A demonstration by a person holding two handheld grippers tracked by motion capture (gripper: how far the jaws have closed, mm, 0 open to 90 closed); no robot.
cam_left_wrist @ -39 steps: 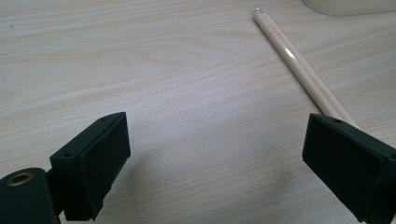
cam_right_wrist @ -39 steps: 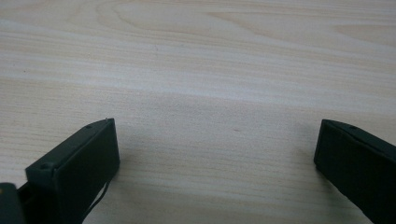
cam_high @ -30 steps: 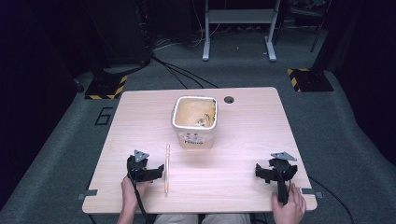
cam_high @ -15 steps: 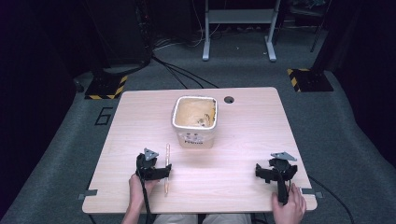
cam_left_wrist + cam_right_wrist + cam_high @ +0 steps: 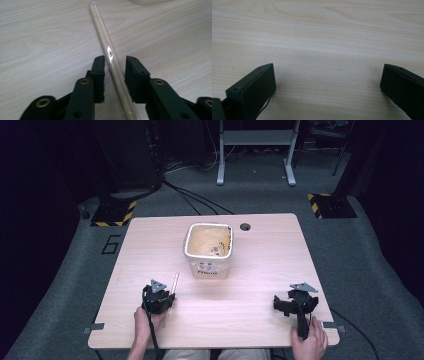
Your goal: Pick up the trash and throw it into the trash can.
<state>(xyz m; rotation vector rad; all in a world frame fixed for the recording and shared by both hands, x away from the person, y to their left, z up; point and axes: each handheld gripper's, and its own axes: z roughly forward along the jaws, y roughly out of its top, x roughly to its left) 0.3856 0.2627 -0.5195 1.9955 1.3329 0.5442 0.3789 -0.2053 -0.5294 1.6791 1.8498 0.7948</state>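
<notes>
While the left tool straddles wrapped chopsticks unclamped, the right tool gapes.

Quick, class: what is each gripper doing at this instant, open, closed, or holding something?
Left gripper: open, jaws on either side of the wrapped chopsticks, not clamped on them.
Right gripper: wide open, holding nothing, over bare table.

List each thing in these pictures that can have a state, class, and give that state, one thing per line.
Left gripper: open, jaws either side of the chopsticks, not yet closed on them.
Right gripper: wide open, nothing between the jaws.
Wrapped chopsticks: lying flat on the table, pair together in clear wrap.
Instant noodle cup: upright, lid off, contents exposed.
Table: bare wood, cable hole at the far edge.
</notes>
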